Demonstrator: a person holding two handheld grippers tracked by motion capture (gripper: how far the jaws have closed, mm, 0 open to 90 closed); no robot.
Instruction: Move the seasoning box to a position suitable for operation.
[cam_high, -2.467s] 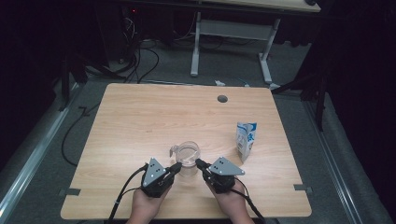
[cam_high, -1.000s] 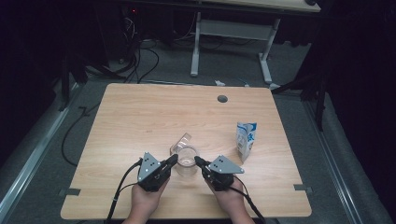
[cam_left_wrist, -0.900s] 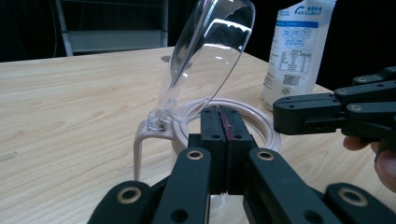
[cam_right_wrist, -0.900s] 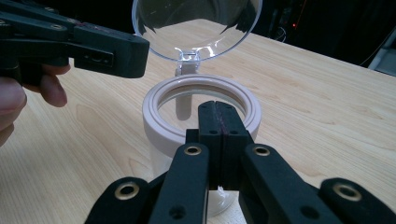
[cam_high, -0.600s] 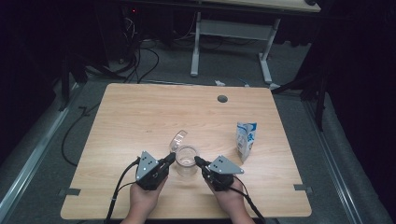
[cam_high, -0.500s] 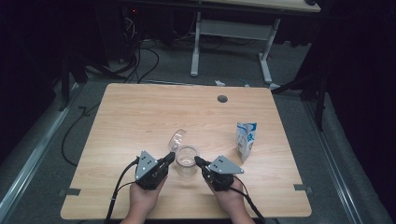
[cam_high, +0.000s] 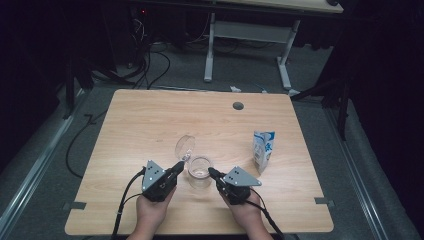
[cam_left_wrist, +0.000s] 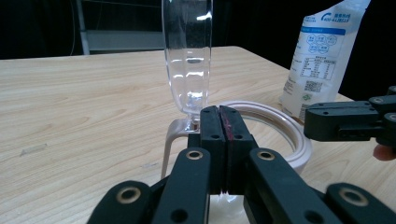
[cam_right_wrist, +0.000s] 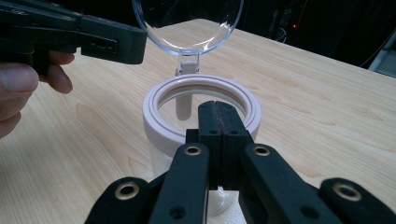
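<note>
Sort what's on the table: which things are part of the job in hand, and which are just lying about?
Job in hand:
- jar, between both grippers
- its clear hinged lid, standing open
- left gripper, jaws shut
- right gripper, jaws shut

Lying about:
- milk carton, upright to the right, apart from the jar
- table, its round hole at the far edge

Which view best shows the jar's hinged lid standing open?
The right gripper view: the clear lid faces the camera above the jar rim. The left gripper view shows it edge-on; the high view shows it small.
</note>
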